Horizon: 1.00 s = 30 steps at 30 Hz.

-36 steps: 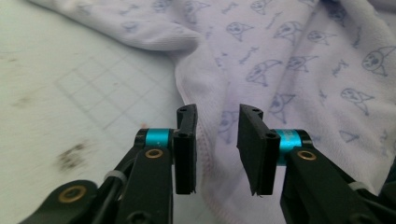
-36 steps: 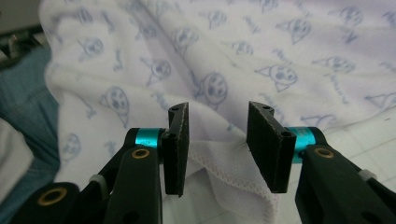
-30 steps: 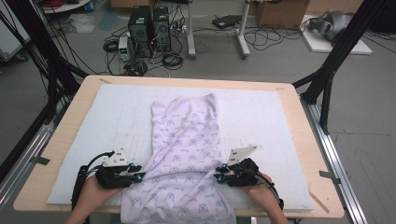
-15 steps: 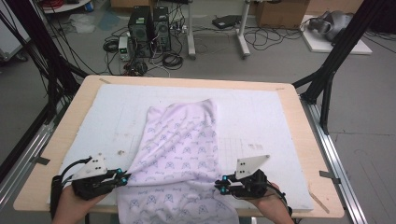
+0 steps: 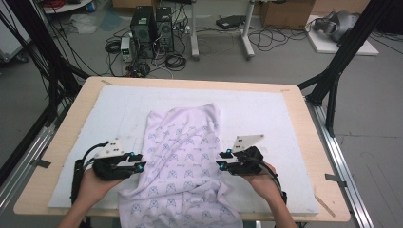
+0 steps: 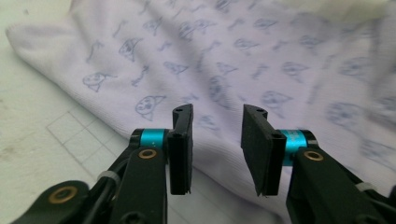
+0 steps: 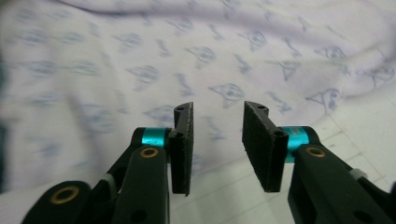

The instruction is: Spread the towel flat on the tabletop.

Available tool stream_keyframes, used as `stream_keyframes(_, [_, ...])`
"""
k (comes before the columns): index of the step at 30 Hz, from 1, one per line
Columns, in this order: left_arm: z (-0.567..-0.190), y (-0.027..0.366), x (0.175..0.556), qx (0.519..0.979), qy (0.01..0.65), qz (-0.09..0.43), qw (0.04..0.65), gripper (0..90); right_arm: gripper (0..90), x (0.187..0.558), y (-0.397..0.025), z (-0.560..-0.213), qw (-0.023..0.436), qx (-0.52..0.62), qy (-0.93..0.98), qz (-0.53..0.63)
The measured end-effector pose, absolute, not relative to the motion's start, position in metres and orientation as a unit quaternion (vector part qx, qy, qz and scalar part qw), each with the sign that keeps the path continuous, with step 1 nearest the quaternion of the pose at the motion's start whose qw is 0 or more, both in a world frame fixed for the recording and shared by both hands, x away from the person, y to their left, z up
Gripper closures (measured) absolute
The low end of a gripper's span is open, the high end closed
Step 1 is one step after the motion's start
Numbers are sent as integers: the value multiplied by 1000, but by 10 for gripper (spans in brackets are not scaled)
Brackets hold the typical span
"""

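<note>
Both grippers have their jaws spread, holding nothing. The lilac printed cloth point(image 5: 183, 166) lies between them on the surface: left gripper point(image 5: 139, 162) at one edge, right gripper point(image 5: 222, 159) at the other.

1. A light wooden table point(image 5: 304, 142) with rounded corners carries everything.
2. A white gridded mat point(image 5: 266, 114) lies flat on the tabletop, covering most of it and leaving a wooden border bare.
3. A pale lilac printed cloth point(image 5: 183, 142) lies on the mat's middle, its near end hanging over the table's front edge.
</note>
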State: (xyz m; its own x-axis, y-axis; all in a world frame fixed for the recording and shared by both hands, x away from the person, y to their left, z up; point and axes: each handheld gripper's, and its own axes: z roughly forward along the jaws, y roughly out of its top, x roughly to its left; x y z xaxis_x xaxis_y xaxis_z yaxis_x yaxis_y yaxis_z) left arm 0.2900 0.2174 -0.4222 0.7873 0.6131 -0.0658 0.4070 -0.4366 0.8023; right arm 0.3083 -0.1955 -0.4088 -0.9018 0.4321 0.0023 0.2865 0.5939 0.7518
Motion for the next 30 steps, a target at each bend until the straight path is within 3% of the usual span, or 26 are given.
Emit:
stream_keyframes(3, [-437, 209, 304, 854, 310, 113, 402, 598, 620, 321, -186, -424, 83, 213, 891, 393])
stream_keyframes(5, [-444, 205, 307, 859, 304, 115, 396, 654, 644, 326, -180, -432, 84, 215, 899, 374])
stream_keyframes(6, [-444, 203, 307, 858, 302, 120, 398, 713, 690, 329, -178, -437, 81, 216, 902, 364])
stream_keyframes(8, [-443, 201, 308, 858, 307, 110, 398, 841, 874, 331, -178, -439, 67, 216, 899, 375])
stream_keyframes(13, [-430, 205, 294, 848, 303, 117, 420, 895, 885, 323, -190, -425, 60, 209, 886, 410])
stream_keyframes(19, [-413, 220, 260, 843, 282, 103, 447, 894, 878, 273, -200, -393, 53, 158, 883, 438])
stream_keyframes(21, [-412, 223, 258, 838, 281, 109, 454, 854, 813, 263, -202, -389, 42, 139, 877, 458])
stream_keyframes(26, [-419, 215, 282, 832, 312, 132, 439, 594, 640, 289, -209, -393, 74, 200, 867, 450])
stream_keyframes(30, [-435, 207, 304, 843, 328, 134, 404, 530, 585, 315, -193, -420, 69, 229, 890, 389])
